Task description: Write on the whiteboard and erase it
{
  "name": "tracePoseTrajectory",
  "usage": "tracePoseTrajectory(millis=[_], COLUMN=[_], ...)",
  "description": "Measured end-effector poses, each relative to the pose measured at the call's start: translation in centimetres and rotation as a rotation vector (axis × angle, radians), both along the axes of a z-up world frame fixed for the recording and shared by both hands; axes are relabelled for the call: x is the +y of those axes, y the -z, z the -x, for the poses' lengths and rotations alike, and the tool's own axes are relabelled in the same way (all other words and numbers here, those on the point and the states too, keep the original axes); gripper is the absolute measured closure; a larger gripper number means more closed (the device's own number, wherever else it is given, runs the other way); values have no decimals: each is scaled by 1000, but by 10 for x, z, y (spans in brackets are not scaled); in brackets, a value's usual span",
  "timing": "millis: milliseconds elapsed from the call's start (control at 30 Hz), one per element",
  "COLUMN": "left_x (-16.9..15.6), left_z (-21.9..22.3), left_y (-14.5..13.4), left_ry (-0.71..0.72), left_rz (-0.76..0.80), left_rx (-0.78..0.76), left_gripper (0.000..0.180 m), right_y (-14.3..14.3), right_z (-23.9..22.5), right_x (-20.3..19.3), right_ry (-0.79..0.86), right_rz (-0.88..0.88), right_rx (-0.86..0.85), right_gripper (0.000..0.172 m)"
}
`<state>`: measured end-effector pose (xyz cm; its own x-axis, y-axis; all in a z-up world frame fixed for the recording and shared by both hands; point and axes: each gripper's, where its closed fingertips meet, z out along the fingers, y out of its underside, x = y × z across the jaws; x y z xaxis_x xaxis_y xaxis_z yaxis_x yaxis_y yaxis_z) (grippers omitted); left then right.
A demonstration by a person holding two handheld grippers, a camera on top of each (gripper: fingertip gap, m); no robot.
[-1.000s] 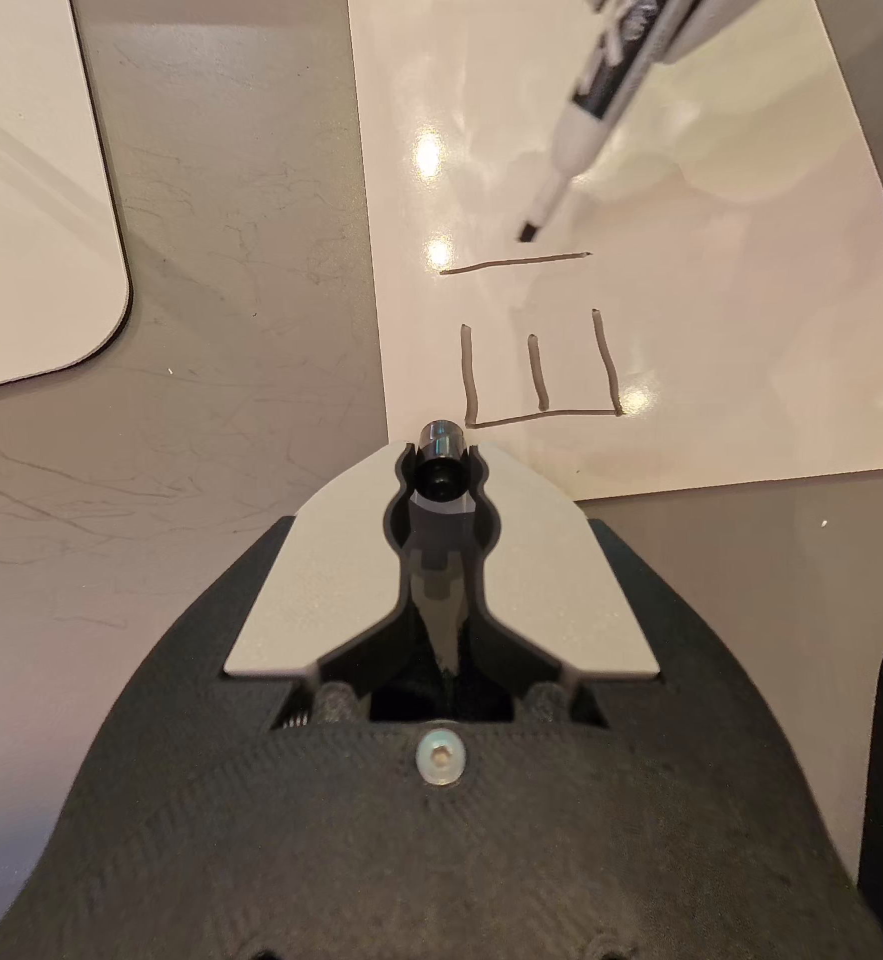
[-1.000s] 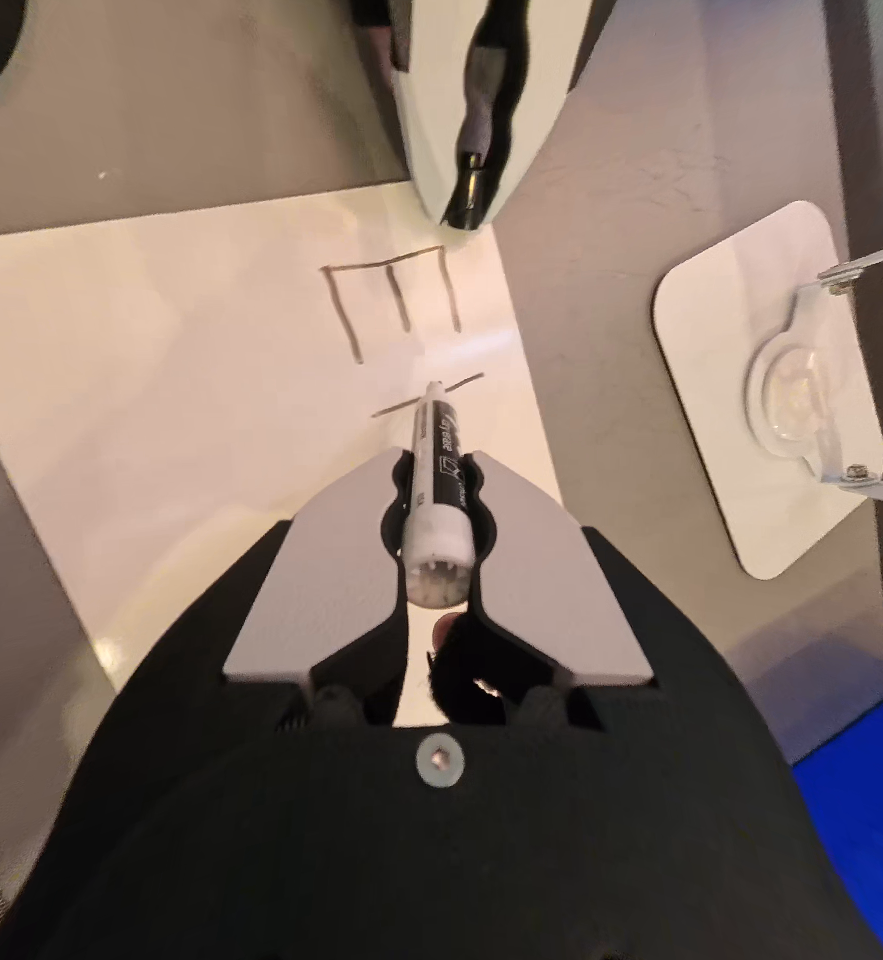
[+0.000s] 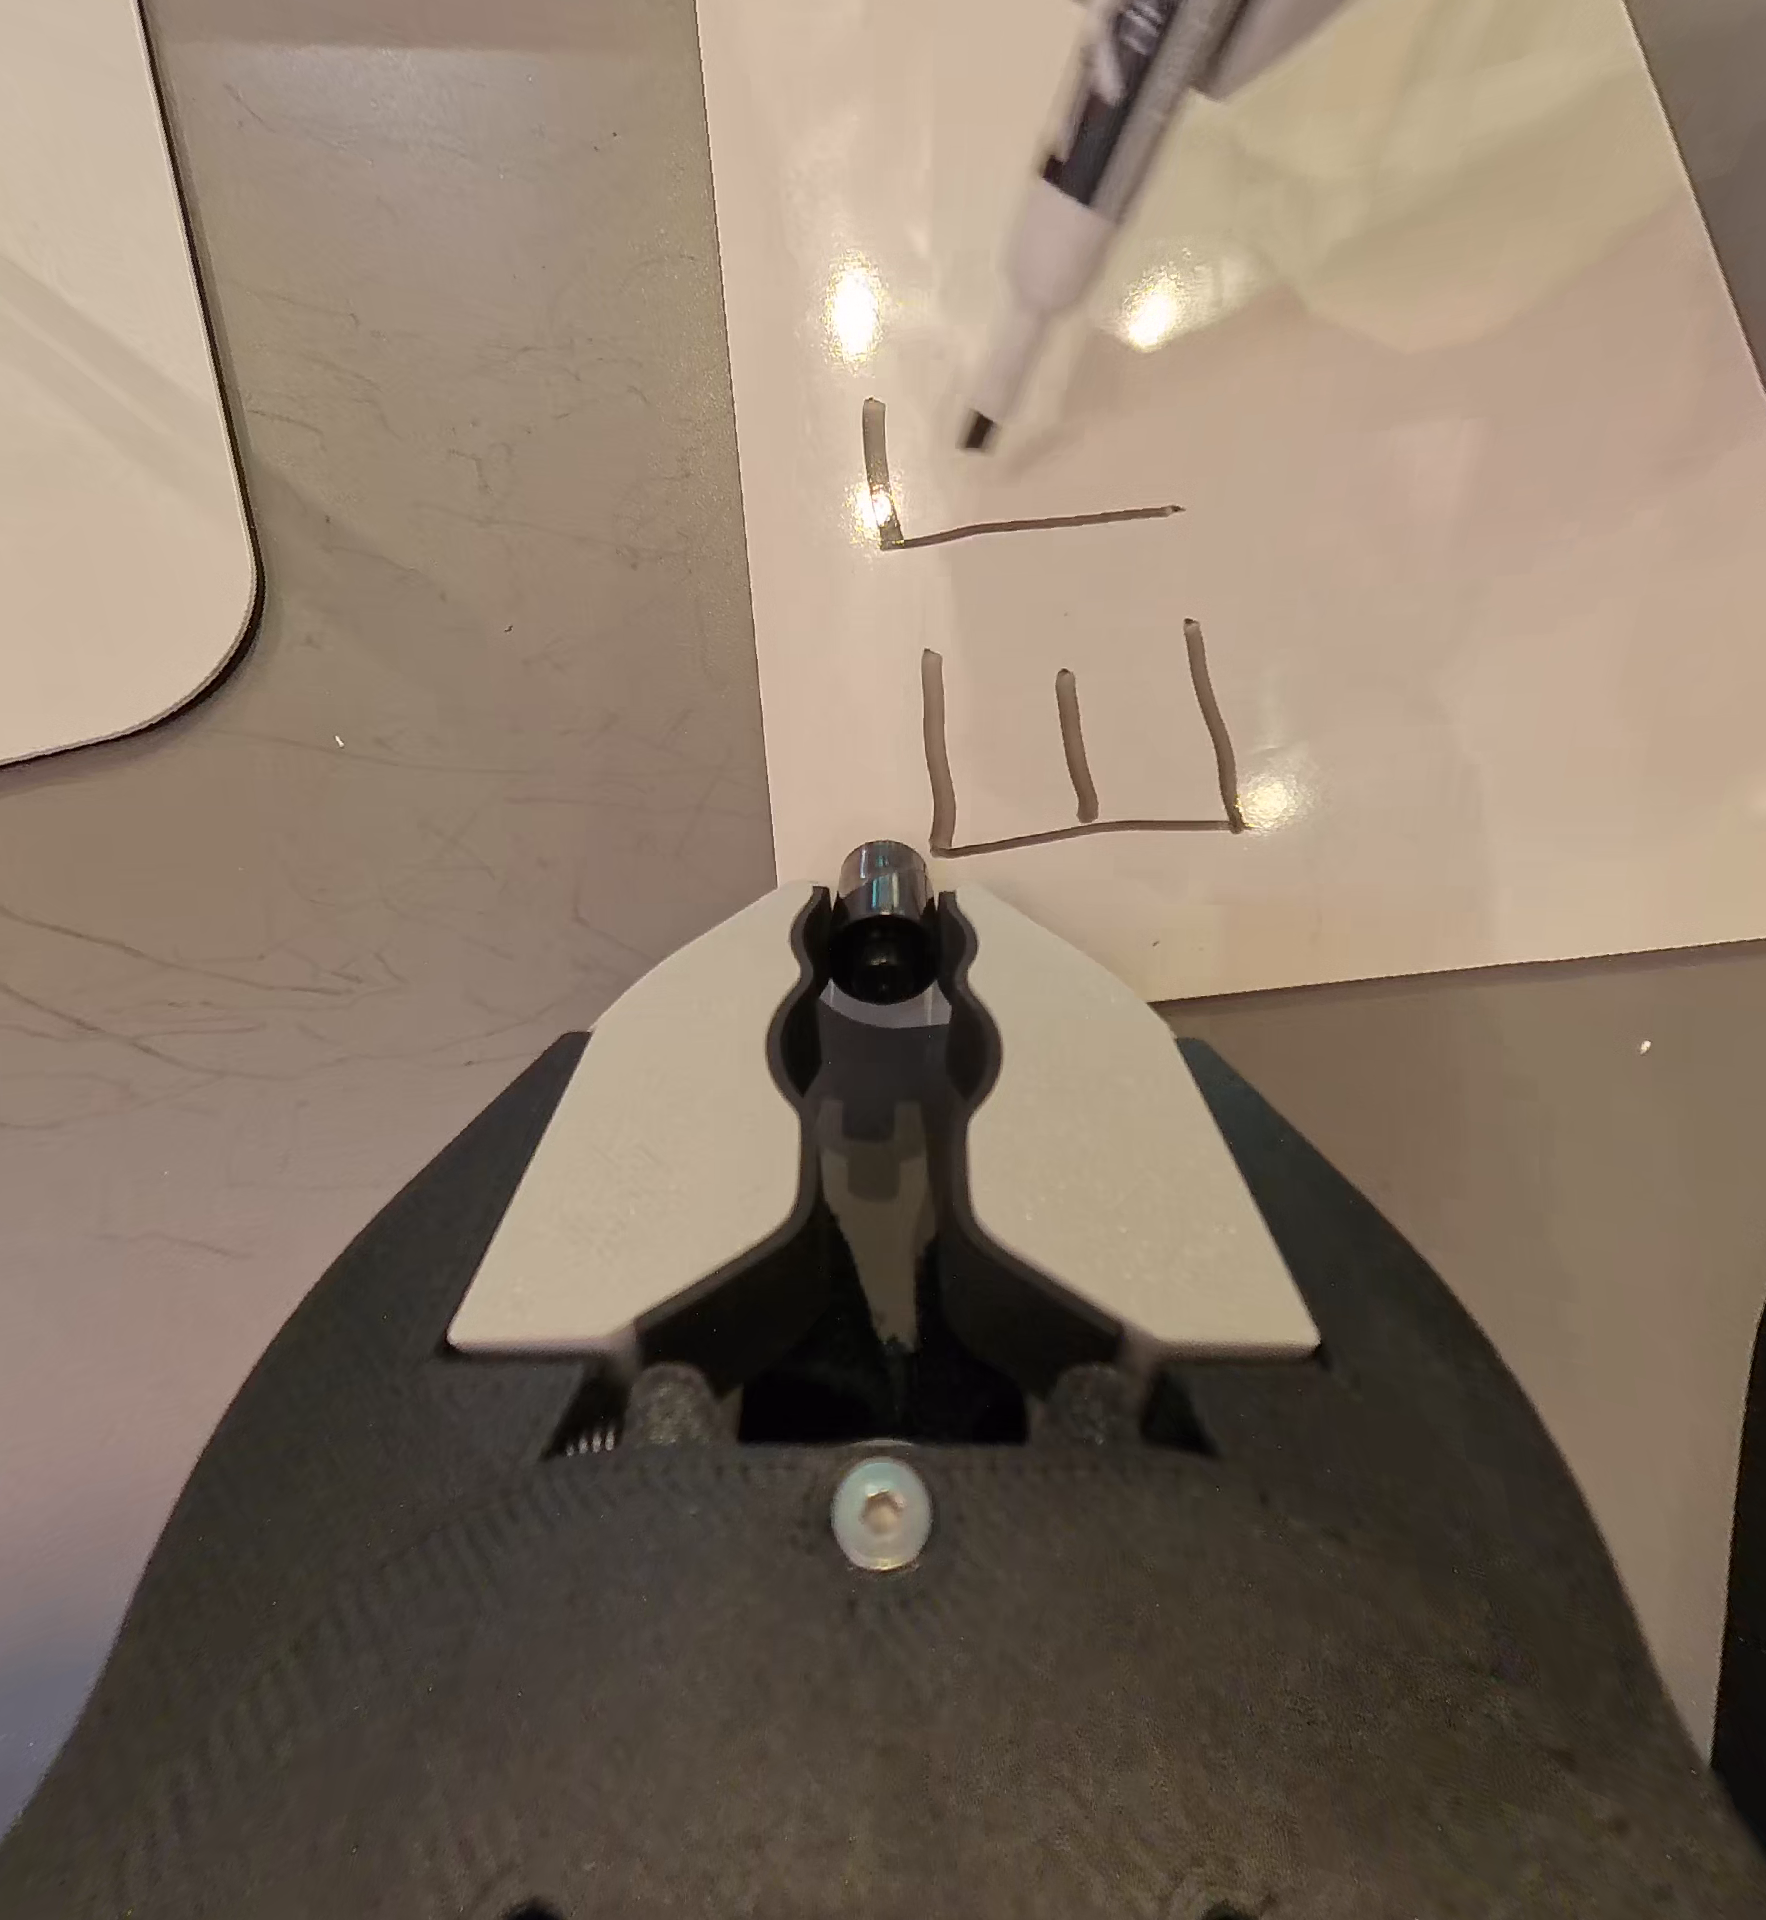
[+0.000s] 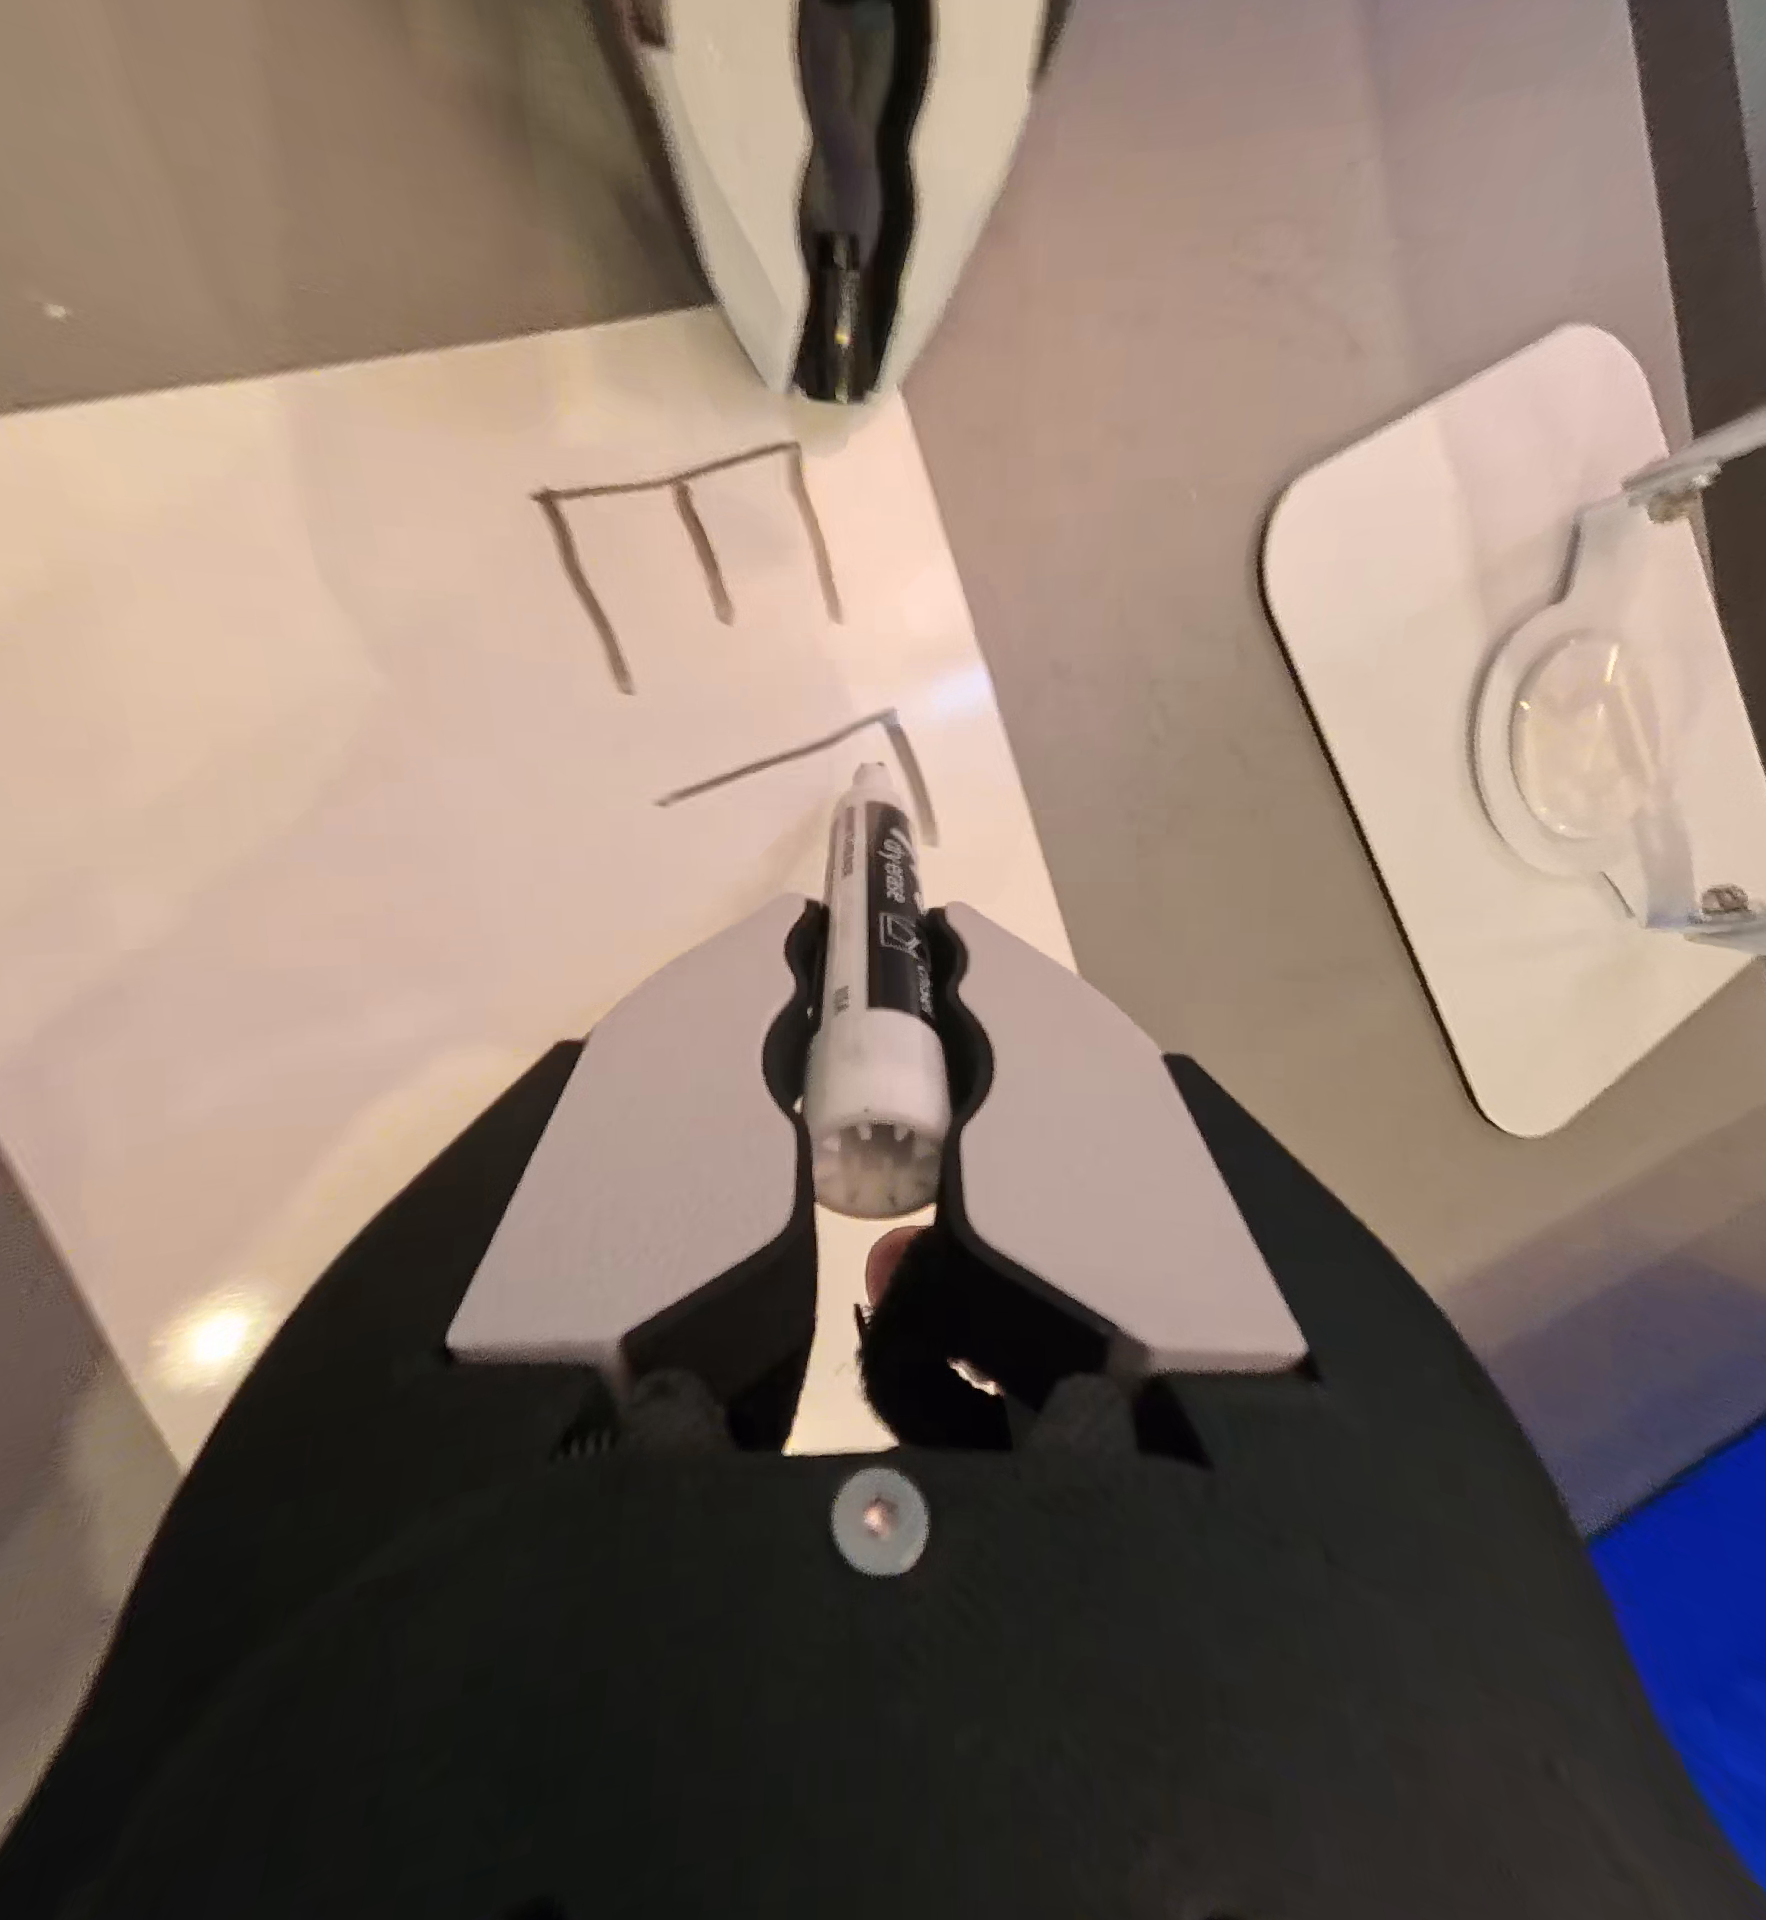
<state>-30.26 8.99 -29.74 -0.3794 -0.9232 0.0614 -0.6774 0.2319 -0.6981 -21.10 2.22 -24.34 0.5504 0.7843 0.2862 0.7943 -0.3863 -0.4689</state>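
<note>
Writing was under way: the right gripper (image 4: 879, 997) clamped the marker (image 4: 874, 977), its tip apparently just above the whiteboard (image 4: 235, 831) beside fresh strokes (image 3: 1024, 530). The left gripper (image 3: 884, 935) pinched a black cap (image 3: 881, 930); erasing remained undone.

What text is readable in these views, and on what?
Marker barrel label: white print on a black band, legible in the right wrist view; not transcribed here.
Whiteboard: hand-drawn dark strokes; not transcribed.
Black cap, white plate: no writing visible.
</note>
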Motion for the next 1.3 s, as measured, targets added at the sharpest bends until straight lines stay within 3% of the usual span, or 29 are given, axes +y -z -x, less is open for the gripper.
tracePoseTrajectory(millis=[367, 667, 867, 1300], left_x=[0, 0, 0, 0], left_z=[0, 0, 0, 0], left_y=[0, 0, 0, 0], left_ry=[0, 0, 0, 0], left_rz=[1, 2, 3, 4], left_rx=[0, 1, 1, 1], left_gripper=[161, 161, 161, 161], right_y=[10, 10, -7, 11], right_z=[13, -12, -27, -46], right_x=[-12, -16, -8, 0], right_ry=[-51, 5, 92, 128], right_rz=[37, 35, -20, -8], right_rx=[-41, -62, -1, -66], right_gripper=[151, 151, 151, 151])
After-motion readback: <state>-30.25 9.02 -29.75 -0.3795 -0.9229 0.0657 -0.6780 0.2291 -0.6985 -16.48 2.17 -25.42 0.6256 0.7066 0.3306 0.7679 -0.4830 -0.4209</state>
